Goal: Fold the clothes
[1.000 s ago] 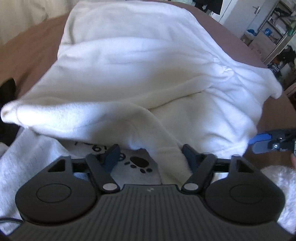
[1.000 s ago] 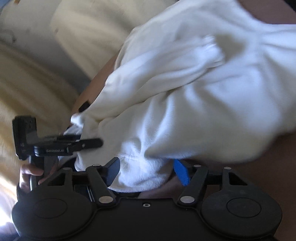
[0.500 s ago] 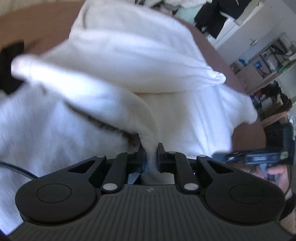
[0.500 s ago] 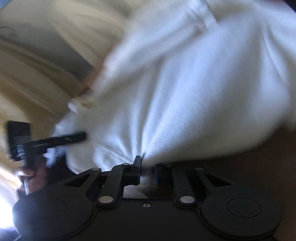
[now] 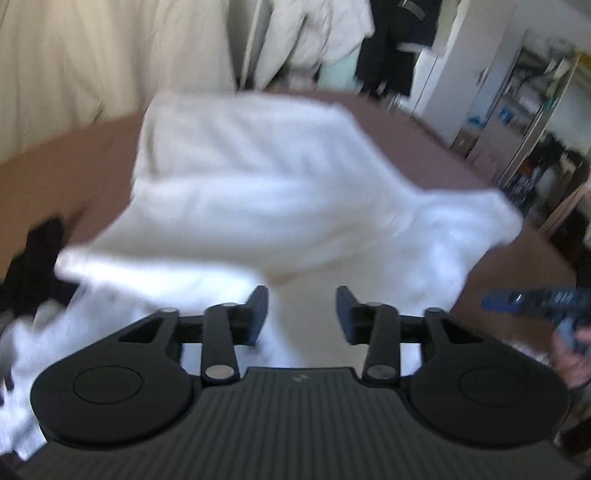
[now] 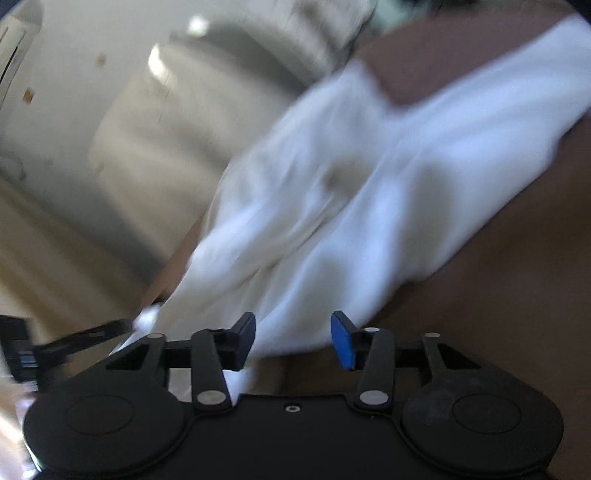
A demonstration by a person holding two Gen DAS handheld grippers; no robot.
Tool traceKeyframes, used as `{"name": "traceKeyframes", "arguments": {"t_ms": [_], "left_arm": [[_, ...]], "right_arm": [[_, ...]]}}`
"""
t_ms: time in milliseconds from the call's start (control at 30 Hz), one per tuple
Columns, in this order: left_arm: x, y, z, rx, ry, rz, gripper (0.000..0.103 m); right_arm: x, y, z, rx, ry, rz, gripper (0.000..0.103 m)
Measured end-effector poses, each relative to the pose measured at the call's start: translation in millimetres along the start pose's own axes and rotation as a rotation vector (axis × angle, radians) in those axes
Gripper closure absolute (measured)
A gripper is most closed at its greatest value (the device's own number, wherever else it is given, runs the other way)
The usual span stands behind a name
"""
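A white fleece garment (image 5: 266, 192) lies bunched on a brown surface (image 5: 66, 177), blurred by motion. My left gripper (image 5: 302, 314) hovers open over its near edge, nothing pinched between the fingers. In the right wrist view the same white garment (image 6: 369, 192) stretches away up and right. My right gripper (image 6: 293, 338) is open just above the garment's near hem. The other gripper shows at the right edge of the left wrist view as a blue-tipped tool (image 5: 532, 297) in a hand (image 5: 576, 350).
A dark garment (image 5: 33, 258) lies at the left on the brown surface. Pale curtains (image 5: 92, 62) hang behind, with clothes hanging (image 5: 332, 33) and shelving (image 5: 532, 99) further back on the right. Beside the brown surface (image 6: 498, 295) stands a cream wall (image 6: 147, 129).
Both grippers were shut on the white garment half a second ago; both have now opened and let go. The cameras have tilted up and the garment has dropped onto the surface.
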State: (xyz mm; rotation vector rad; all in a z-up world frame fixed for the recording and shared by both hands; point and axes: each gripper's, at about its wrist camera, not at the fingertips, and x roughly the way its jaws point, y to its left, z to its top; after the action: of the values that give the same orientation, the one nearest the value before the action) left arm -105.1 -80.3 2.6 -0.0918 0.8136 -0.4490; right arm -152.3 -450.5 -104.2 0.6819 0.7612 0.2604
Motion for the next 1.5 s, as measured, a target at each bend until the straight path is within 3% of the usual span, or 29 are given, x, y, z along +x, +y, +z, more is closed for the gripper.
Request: {"name": "traceKeyframes", "arguments": {"t_ms": [67, 200, 300, 400, 567, 700, 900, 1000, 1033, 1067, 1133, 1200, 1267, 1333, 1500], "left_arm": [[14, -33, 22, 0.071, 0.024, 0.003, 0.041], [58, -111, 54, 0.3, 0.07, 0.022, 0.034], [103, -168, 70, 0.428, 0.114, 0.015, 0.031], [143, -209, 71, 0.437, 0.187, 0.015, 0.031], [206, -271, 67, 0.418, 0.305, 0.022, 0.031], [249, -291, 53, 0.351, 0.342, 0.067, 0.031], [290, -288, 17, 0.334, 0.26, 0.075, 0.031], [304, -285, 4, 0.391, 0.299, 0.081, 0.031], [305, -282, 3, 0.396, 0.282, 0.076, 0.03], [307, -280, 2, 0.402, 0.274, 0.074, 0.03], [312, -273, 1, 0.395, 0.286, 0.064, 0.029], [315, -265, 0, 0.382, 0.296, 0.051, 0.028], [317, -254, 1, 0.331, 0.301, 0.03, 0.028], [318, -248, 1, 0.287, 0.295, 0.011, 0.028], [321, -244, -2, 0.301, 0.283, 0.013, 0.03]], "right_arm": [[-21, -2, 7, -0.062, -0.096, -0.15, 0.051], [-49, -2, 27, -0.199, -0.22, -0.396, 0.051], [-54, 2, 42, -0.31, -0.212, -0.559, 0.05], [-57, 6, 53, -0.401, -0.183, -0.661, 0.05], [-68, -7, 71, -0.362, -0.183, -0.649, 0.05], [-51, -12, 78, -0.356, -0.172, -0.67, 0.049], [-32, -42, 82, -0.315, -0.112, -0.693, 0.048], [-26, -62, 88, -0.292, -0.098, -0.705, 0.048], [-25, -70, 91, -0.277, -0.102, -0.697, 0.047], [-23, -78, 93, -0.26, -0.108, -0.687, 0.039], [-21, -95, 100, -0.212, -0.139, -0.671, 0.029], [-21, -112, 106, -0.16, -0.179, -0.657, 0.027], [-26, -136, 111, -0.037, -0.242, -0.589, 0.02], [-30, -159, 117, 0.084, -0.303, -0.522, 0.019], [-15, -212, 129, 0.29, -0.353, -0.576, 0.019]]}}
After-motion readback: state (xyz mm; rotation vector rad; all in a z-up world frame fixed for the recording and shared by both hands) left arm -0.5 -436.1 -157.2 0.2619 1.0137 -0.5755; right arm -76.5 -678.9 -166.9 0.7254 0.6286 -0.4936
